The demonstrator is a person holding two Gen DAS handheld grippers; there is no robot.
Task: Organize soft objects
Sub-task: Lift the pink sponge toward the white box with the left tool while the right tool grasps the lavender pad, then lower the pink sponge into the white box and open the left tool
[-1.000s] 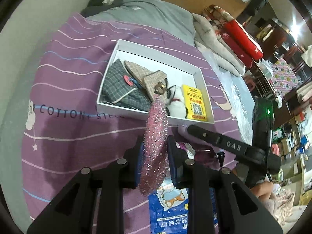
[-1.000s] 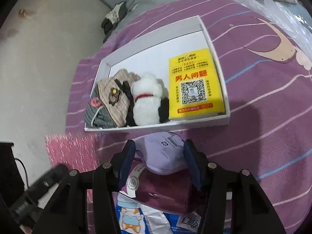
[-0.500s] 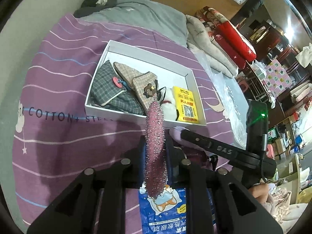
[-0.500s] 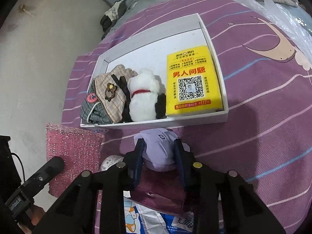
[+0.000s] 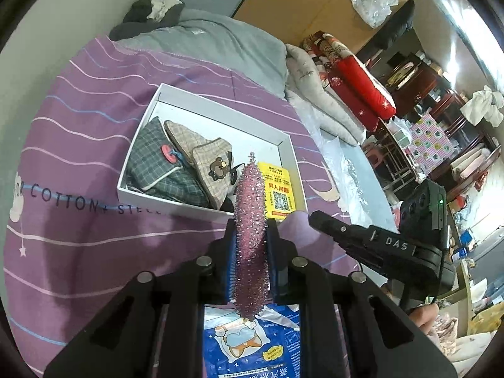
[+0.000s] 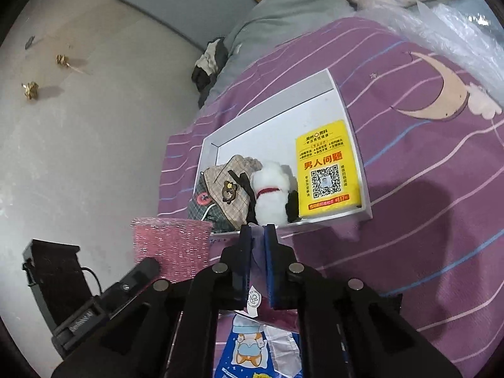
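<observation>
Bed, purple sheet | left tongs (image 5: 251,252) grip pink sparkly cloth (image 5: 250,220) | right tongs (image 6: 257,252) just closed on lilac fabric (image 6: 257,245) | next: carry into white box (image 6: 334,88) ahead.

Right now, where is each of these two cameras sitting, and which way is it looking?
Left wrist: rides the left gripper, looking down its fingers at the white box; the jaws pinch a pink glittery cloth, with the right gripper alongside.
Right wrist: rides the right gripper, facing the same box; the jaws have just been closing on lilac fabric.
Shared: box, yellow packet, blue sachet, purple bedsheet.
</observation>
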